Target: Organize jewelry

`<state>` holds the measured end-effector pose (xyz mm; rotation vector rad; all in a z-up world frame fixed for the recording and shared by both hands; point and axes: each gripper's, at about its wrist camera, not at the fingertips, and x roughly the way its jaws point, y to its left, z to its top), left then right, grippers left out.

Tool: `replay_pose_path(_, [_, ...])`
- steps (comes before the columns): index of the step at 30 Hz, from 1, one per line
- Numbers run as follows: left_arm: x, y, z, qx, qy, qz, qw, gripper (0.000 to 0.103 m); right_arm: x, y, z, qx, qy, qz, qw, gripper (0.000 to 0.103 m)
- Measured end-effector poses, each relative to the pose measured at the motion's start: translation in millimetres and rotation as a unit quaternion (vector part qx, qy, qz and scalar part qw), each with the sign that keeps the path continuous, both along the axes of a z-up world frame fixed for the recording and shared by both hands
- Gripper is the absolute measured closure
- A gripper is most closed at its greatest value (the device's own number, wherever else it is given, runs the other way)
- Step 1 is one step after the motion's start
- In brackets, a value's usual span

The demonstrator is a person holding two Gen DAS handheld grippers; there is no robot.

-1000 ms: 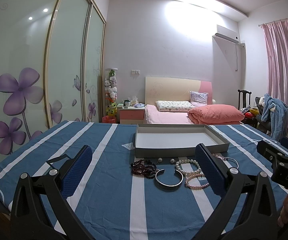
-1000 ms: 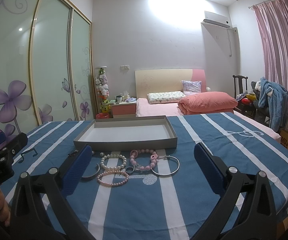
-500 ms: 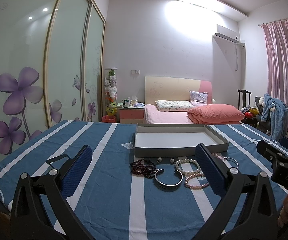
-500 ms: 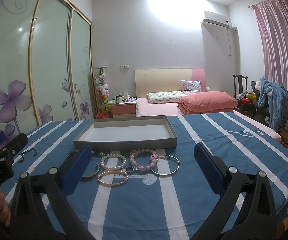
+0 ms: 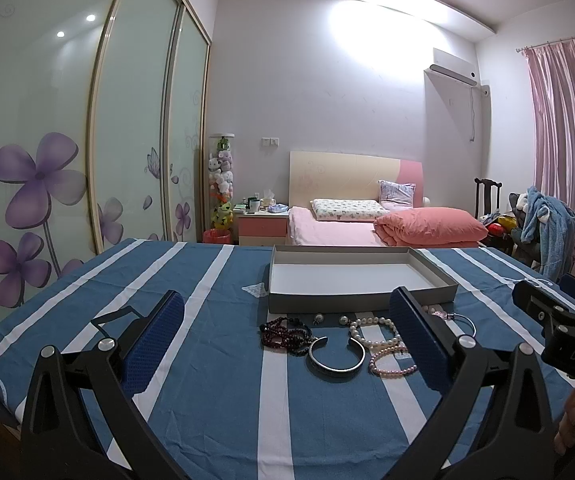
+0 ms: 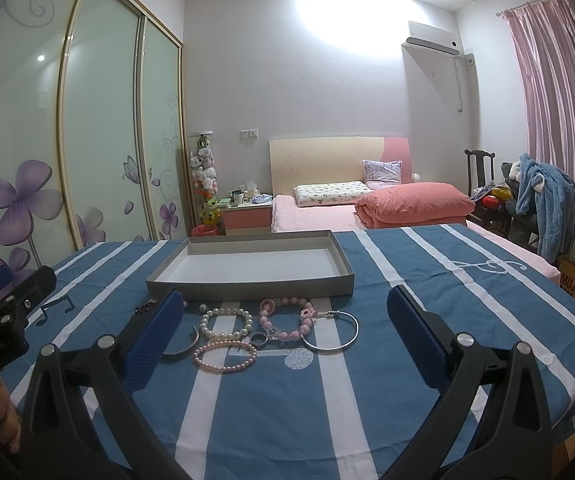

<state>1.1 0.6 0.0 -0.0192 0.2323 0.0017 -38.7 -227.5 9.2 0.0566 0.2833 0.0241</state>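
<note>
A shallow grey tray (image 5: 361, 303) (image 6: 247, 286) lies on the blue striped cloth. In front of it lie a dark bead bracelet (image 5: 285, 333), a silver cuff (image 5: 336, 358) (image 6: 181, 350), a white pearl bracelet (image 5: 373, 333) (image 6: 226, 323), a pink pearl bracelet (image 5: 392, 364) (image 6: 225, 356), a pink bead strand (image 6: 285, 318), a ring (image 6: 258, 339), a thin silver bangle (image 6: 330, 332) and two small pearl studs (image 5: 330, 319). My left gripper (image 5: 285, 336) is open and empty, held short of the jewelry. My right gripper (image 6: 285, 334) is open and empty, likewise.
The cloth-covered table (image 5: 167, 280) ends at the left and near edges. A bed with pink bedding (image 5: 387, 224) stands behind, a wardrobe with flowered doors (image 5: 67, 140) at the left, a chair with clothes (image 5: 543, 216) at the right.
</note>
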Motion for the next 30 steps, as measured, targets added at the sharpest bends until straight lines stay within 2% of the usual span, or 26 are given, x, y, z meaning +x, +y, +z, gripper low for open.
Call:
replay_pose_path(7, [-1, 1, -5, -0.001, 0.004, 0.0, 1.0, 0.002, 2, 0, -1, 0.001, 0.002, 0.0, 1.0, 0.004])
replay_pose_path(12, [15, -1, -10, 0.0, 0.033, 0.007, 0.9994, 0.002, 13, -7, -4, 0.006, 0.026, -0.008, 1.0, 0.004])
replay_pose_path(19, [57, 17, -22, -0.006, 0.129, 0.008, 0.9916, 0.002, 75, -34, -29, 0.021, 0.124, -0.02, 0.992, 0.004])
replay_pose_path(22, [70, 24, -29, -0.012, 0.163, 0.006, 0.9865, 0.002, 104, -44, -46, 0.013, 0.187, -0.034, 0.982, 0.014])
replay_pose_path(24, [77, 29, -33, -0.011, 0.178, 0.009, 0.984, 0.002, 122, -52, -61, 0.017, 0.229, -0.041, 0.972, 0.022])
replay_pose_path(27, [83, 33, -37, -0.01, 0.194, 0.01, 0.9809, 0.002, 134, -57, -77, 0.029, 0.274, -0.028, 0.961, 0.023])
replay_pose_path(30, [88, 36, -39, -0.009, 0.203, 0.011, 0.979, 0.002, 136, -52, -84, 0.014, 0.291, -0.016, 0.957, 0.021])
